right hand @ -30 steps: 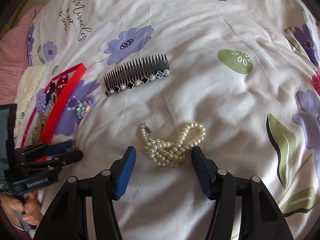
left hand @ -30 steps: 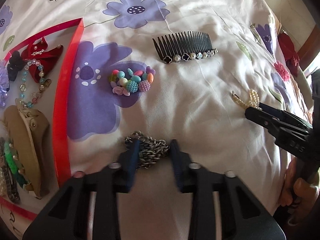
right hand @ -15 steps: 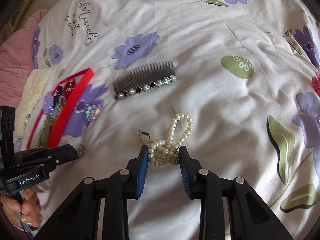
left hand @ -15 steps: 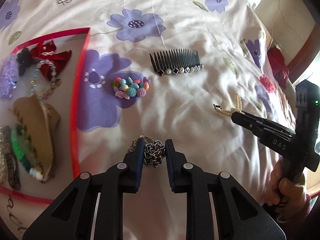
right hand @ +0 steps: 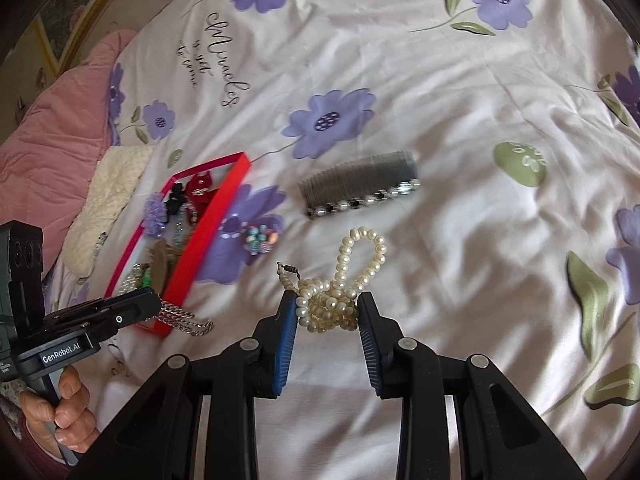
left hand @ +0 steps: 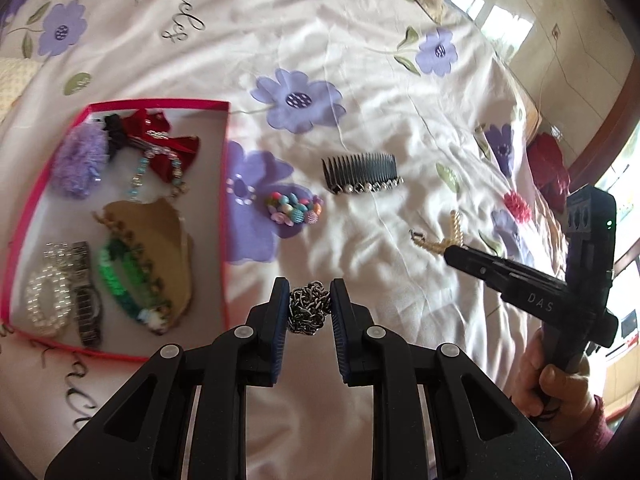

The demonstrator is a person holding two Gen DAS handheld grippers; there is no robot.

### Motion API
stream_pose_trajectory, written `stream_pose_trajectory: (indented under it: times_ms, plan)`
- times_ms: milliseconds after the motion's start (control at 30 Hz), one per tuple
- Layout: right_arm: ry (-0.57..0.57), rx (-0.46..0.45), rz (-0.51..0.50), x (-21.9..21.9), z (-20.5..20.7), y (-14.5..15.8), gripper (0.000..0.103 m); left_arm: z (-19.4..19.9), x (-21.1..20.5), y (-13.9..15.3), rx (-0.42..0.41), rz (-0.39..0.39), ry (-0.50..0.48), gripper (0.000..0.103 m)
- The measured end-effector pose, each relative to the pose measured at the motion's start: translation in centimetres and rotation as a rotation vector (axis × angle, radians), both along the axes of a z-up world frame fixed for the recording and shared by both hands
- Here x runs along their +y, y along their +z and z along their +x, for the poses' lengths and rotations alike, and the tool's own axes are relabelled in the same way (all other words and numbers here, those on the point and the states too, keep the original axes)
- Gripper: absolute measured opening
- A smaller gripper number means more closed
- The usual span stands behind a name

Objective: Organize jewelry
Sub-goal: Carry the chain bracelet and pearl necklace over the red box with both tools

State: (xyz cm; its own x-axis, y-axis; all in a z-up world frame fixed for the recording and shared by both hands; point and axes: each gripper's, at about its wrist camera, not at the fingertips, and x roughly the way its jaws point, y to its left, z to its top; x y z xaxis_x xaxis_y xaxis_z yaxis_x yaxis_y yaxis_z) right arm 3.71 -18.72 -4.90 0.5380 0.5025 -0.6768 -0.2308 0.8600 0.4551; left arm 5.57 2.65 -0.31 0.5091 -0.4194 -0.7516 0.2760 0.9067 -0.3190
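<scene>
My left gripper [left hand: 309,300] is shut on a bunched silver chain [left hand: 309,307] and holds it above the bedsheet, right of the red-rimmed jewelry tray [left hand: 226,216]. The chain also hangs from that gripper in the right wrist view [right hand: 182,318]. My right gripper [right hand: 327,307] is shut on a pearl bracelet [right hand: 334,300], with a loop sticking out ahead; in the left wrist view the pearls [left hand: 448,236] show at its tip. A black hair comb with stones [left hand: 362,174] and a colourful bead cluster [left hand: 295,208] lie on the sheet.
The tray holds a red bow [left hand: 168,140], a purple scrunchie [left hand: 80,160], a tan piece [left hand: 156,240], a green bracelet [left hand: 124,276], a watch [left hand: 84,292] and a pearl band [left hand: 44,304]. A pink quilt [right hand: 60,112] lies at the far left.
Both grippers closed, the left on the chain and the right on the pearls, then lifted them off the sheet. The left view now shows the whole tray.
</scene>
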Motion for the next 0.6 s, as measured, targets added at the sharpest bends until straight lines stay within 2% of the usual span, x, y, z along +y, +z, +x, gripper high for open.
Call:
stream_pose_trajectory:
  times_ms: [600]
  plan:
    - [0.161, -0.043, 0.018, 7.5, 0.2, 2.5, 0.031, -1.3, 8.8, 3.3, -0.081, -0.031, 0.182, 0.018]
